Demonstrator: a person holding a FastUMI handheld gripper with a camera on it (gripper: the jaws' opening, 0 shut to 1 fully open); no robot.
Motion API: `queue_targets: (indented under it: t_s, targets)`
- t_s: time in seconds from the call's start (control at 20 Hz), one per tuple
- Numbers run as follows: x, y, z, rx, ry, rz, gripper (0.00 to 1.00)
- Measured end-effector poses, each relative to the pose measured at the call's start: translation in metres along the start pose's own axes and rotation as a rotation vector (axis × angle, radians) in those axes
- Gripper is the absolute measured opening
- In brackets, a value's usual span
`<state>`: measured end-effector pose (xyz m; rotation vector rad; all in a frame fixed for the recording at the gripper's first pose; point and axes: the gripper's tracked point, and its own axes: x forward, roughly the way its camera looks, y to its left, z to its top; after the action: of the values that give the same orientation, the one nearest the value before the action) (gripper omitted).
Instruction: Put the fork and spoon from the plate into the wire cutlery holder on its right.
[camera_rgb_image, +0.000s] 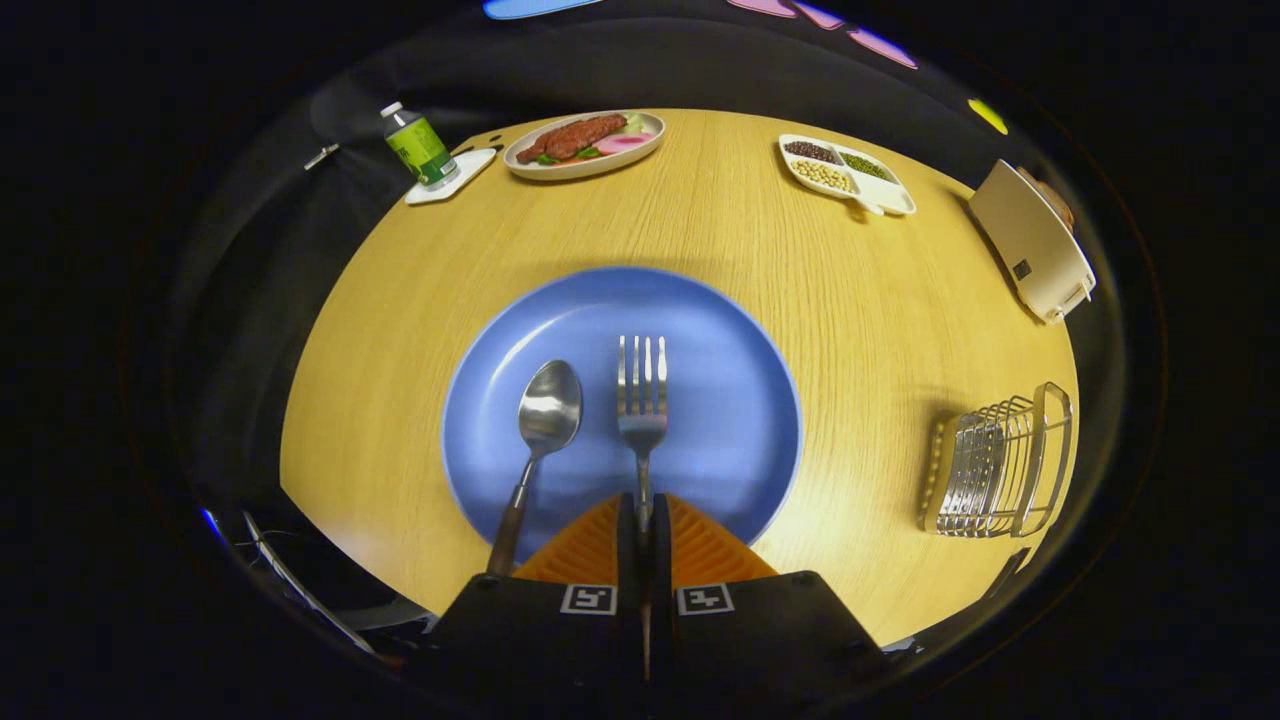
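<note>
The gripper (643, 515) has its two fingers pressed together on the thin handle of the fork (641, 400), holding it tight.

The fork is shiny silver with four long prongs. It lies flat in the middle of the big blue plate (740, 360), prongs pointing away from the fingers.

The spoon (545, 420) lies on the same plate, just beside the fork on its left. It is shiny too, with a round bowl and a darker handle that sticks out over the near rim of the plate.

The plate sits on a round wooden bench (700, 240).

The wire cutlery holder (1000, 462) stands on the bench to the right of the plate, well apart from it. It is made of thin silver wires.

Far beyond the plate are a dish of food (585, 143), a small bottle (419, 146) on a white coaster to its left, and a white tray of beans (846, 173) to its right. A pale toaster (1032, 242) sits at the bench edge, beyond the holder.
</note>
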<state>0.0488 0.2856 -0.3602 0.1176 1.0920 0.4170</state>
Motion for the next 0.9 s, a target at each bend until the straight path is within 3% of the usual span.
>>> queue_targets:
  t_s: [0.4,0.6,0.9]
  targets:
    - [-0.085,-0.03,0.033,0.036,-0.106,0.124,0.07]
    - [-0.133,-0.09,0.03,0.001,-0.108,0.102,0.07]
    - [-0.179,-0.19,0.004,-0.012,-0.017,0.003,0.07]
